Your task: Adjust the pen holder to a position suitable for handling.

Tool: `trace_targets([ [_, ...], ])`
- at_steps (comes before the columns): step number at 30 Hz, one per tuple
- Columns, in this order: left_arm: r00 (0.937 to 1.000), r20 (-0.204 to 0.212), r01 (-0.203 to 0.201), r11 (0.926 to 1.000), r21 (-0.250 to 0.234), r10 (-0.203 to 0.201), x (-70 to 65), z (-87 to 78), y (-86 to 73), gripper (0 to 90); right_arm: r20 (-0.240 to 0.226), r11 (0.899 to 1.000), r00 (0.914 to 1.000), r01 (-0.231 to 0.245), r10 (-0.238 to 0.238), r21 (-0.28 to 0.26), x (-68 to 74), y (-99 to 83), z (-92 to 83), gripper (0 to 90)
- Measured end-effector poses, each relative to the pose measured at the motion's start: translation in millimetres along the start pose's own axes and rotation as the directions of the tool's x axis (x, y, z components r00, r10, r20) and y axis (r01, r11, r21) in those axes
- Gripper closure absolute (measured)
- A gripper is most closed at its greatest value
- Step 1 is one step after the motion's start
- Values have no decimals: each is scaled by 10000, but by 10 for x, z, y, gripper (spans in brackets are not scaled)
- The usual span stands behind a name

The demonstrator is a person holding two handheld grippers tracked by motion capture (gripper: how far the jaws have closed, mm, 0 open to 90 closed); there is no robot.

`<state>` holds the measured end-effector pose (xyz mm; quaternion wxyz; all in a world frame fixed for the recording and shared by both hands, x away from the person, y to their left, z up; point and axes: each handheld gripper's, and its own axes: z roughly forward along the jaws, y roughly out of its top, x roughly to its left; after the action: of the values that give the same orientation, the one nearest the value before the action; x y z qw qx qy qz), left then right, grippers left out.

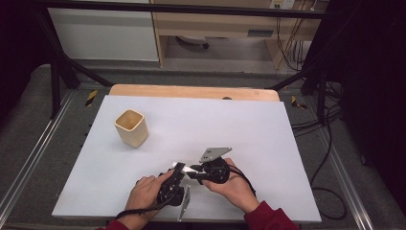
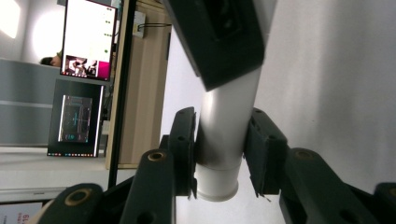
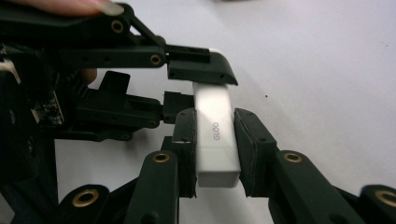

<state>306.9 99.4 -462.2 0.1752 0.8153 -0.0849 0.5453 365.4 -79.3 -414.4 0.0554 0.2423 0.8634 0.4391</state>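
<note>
Now both my left gripper and right gripper clamp the white glue stick between them, jaw tips meeting.

You worked at a white table with a wooden edge along its far side, standing on grey carpet. A black metal frame ringed it. Beyond stood a white cabinet and wooden shelving, with cables trailing at your right. Two lit screens glowed behind.
</note>
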Motion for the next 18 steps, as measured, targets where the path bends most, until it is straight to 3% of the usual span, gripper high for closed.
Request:
trace_targets([
  [5,9982,479,349,9993,154,-356,13,28,-37,672,84,9996,9997,-225,227,-161,-29,1,-22,615],
  [14,9968,328,713,9955,630,-735,98,45,-152,673,269,9985,9986,-439,448,-328,-102,-26,-113,550],
  [18,9929,337,1112,9904,827,-1143,140,48,-204,673,392,9986,9981,-467,477,-257,-113,-38,-115,520],
])
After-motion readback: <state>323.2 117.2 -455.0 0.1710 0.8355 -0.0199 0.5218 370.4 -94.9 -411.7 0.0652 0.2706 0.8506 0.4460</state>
